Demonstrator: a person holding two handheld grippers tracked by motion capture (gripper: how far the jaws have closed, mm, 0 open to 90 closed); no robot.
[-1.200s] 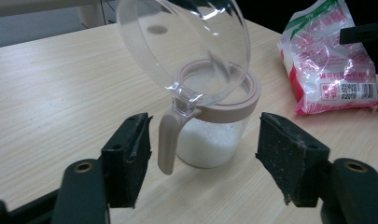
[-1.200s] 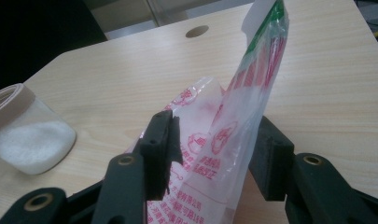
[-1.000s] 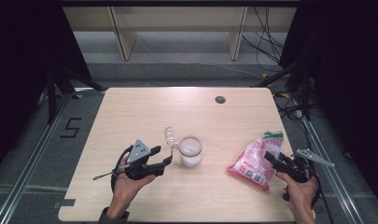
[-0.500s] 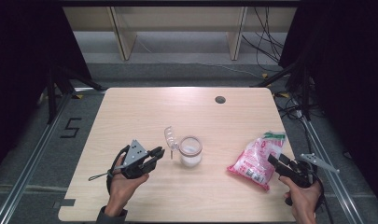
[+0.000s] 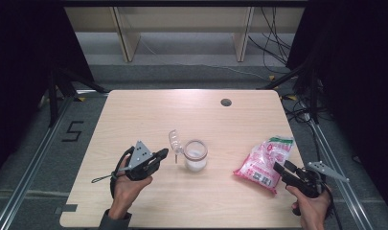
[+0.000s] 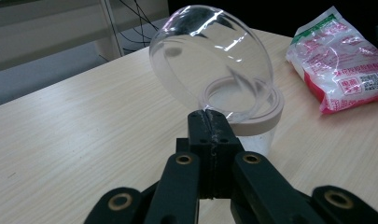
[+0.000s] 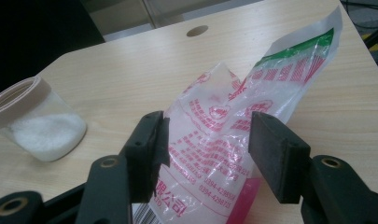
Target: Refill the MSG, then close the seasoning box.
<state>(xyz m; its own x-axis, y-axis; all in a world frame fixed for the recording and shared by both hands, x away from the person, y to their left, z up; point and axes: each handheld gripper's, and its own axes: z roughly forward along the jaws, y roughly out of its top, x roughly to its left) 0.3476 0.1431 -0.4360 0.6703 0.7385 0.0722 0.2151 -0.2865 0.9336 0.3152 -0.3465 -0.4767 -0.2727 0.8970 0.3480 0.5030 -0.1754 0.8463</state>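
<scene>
A clear jar [image 5: 195, 156] with a beige rim [image 6: 252, 122] holds white grains at mid-table. Its clear domed lid [image 6: 210, 56] stands flipped up on the jar's left side [image 5: 174, 141]. My left gripper [image 5: 164, 153] has just been closing. Its jaws now stand pressed together at the lid's lower edge [image 6: 209, 116], with that thin edge pinched between them. A pink, white and green printed bag [image 5: 266, 162] lies at the right. My right gripper [image 5: 282, 168] is open, and the bag [image 7: 224, 135] lies loosely between its fingers [image 7: 275, 149].
A round cable hole [image 5: 225, 102] sits near the table's far edge. Cables [image 5: 278, 52] and shelf legs stand on the floor beyond. The jar [image 7: 35, 121] stands a short way to the left of the bag.
The left jaws went from wide open to shut at the lid's edge. The right gripper shifted slightly at the bag's near end. The jar and the bag stayed put.
</scene>
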